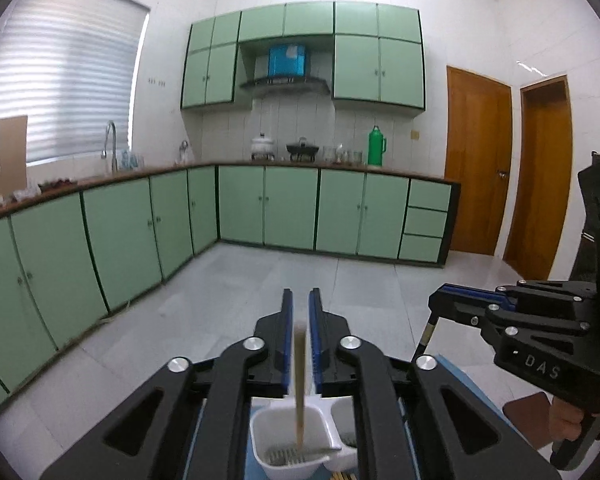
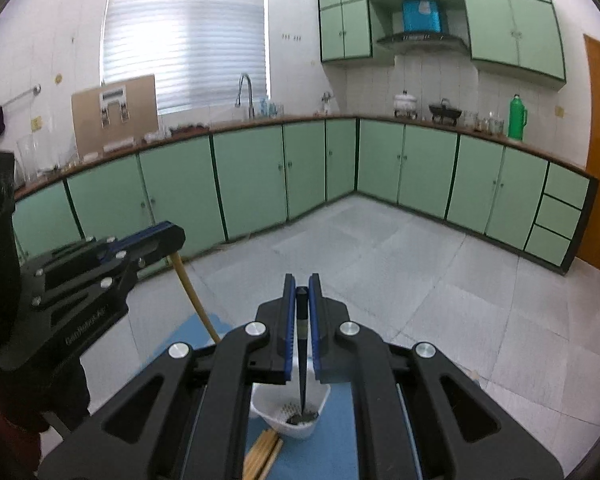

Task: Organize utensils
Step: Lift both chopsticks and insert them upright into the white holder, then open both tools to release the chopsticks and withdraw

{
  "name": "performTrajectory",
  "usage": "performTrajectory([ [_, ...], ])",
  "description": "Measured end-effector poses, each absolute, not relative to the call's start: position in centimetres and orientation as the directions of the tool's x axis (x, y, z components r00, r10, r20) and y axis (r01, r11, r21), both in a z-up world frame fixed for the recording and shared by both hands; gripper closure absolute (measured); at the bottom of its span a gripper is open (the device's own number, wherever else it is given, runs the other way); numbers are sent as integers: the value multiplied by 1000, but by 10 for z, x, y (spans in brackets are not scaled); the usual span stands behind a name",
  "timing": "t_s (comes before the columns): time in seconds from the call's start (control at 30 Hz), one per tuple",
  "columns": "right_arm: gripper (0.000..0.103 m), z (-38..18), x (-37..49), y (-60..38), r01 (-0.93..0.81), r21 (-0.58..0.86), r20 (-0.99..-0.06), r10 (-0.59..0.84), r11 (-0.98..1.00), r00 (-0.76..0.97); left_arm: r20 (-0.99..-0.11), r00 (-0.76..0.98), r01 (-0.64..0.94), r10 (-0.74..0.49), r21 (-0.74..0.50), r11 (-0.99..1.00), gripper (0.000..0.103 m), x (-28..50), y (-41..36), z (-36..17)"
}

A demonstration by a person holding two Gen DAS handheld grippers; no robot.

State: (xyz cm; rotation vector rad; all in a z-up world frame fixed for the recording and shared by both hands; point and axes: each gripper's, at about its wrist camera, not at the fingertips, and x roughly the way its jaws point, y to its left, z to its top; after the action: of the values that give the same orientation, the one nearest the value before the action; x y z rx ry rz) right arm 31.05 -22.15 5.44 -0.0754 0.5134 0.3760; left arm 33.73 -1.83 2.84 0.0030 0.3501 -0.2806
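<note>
Over the white holder (image 1: 288, 436) on the blue desk mat, the left gripper (image 1: 300, 312) pinches a tan chopstick (image 1: 300, 380), tip down in one cup so it can drop in; the right gripper (image 2: 302, 300) grips a black chopstick (image 2: 302, 344) above the next cup; spare chopsticks (image 2: 264, 452) lie beside the holder.

The white holder (image 1: 290, 436) is partly covered by the left gripper's (image 1: 300, 308) black arms, and its second compartment shows only as a sliver. The pale chopstick (image 1: 300, 384) is motion-blurred. In the right wrist view, the tip of the dark chopstick (image 2: 302, 360) blurs into a dark lump. The bundle of wooden chopsticks (image 2: 265, 454) is cut off by the bottom edge. The blue mat (image 2: 336, 432) is mostly hidden.
</note>
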Motion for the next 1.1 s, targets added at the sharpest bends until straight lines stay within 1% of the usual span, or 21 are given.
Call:
performTrajectory([
  [0.03,88,51,309,-219,-366,16,-501,324,930,802,-345,899,270,-269,-45,962,85,337,-18,27],
  [0.07,85,48,307,-220,-363,13,-502,320,932,803,-347,899,270,-268,-44,962,80,335,-18,26],
  [0.1,78,47,305,-222,-356,15,-497,316,934,808,-345,899,270,-268,-43,962,78,330,-15,25],
  [0.13,69,47,302,-224,-349,19,-491,313,937,813,-343,901,268,-265,-42,963,73,326,-13,25],
  [0.17,62,49,299,-227,-340,23,-482,308,940,820,-339,903,266,-264,-42,963,67,320,-12,26],
  [0.2,50,52,293,-231,-324,24,-463,297,946,835,-334,905,265,-264,-44,963,64,315,-10,28],
  [0.23,42,55,286,-234,-308,19,-441,284,951,851,-328,907,264,-263,-44,964,61,310,-8,29],
  [0.27,37,59,281,-238,-295,14,-423,273,955,864,-323,910,262,-261,-42,964,58,304,-7,31],
  [0.3,35,62,276,-241,-288,13,-410,268,958,872,-320,913,255,-253,-37,966,56,297,-6,32],
  [0.37,25,65,265,-247,-277,11,-388,260,961,884,-315,918,244,-243,-36,969,51,280,-2,31],
  [0.4,23,66,255,-251,-262,3,-373,244,965,895,-314,919,239,-238,-38,970,49,274,0,31],
  [0.5,13,61,231,-262,-242,-11,-351,223,970,909,-314,925,215,-215,-35,976,40,250,6,24],
  [0.53,12,58,223,-266,-234,-11,-345,216,972,914,-319,924,212,-211,-32,977,38,242,6,20],
  [0.57,9,53,215,-269,-227,-11,-342,209,974,916,-328,922,210,-207,-27,977,36,235,7,14],
  [0.63,6,39,199,-275,-215,-7,-354,198,977,914,-356,914,201,-194,-18,979,33,217,7,-1],
  [0.73,5,15,181,-281,-192,10,-384,181,981,905,-420,886,200,-197,-37,979,31,198,6,-31],
  [0.83,5,-17,166,-280,-173,36,-449,170,984,877,-474,863,179,-177,-40,983,30,181,7,-63],
  [1.0,5,-72,141,-269,-134,70,-561,150,989,814,-594,787,175,-170,-49,983,30,165,4,-112],
  [1.1,5,-98,123,-258,-126,59,-606,136,990,784,-639,753,166,-156,-45,985,30,155,4,-139],
])
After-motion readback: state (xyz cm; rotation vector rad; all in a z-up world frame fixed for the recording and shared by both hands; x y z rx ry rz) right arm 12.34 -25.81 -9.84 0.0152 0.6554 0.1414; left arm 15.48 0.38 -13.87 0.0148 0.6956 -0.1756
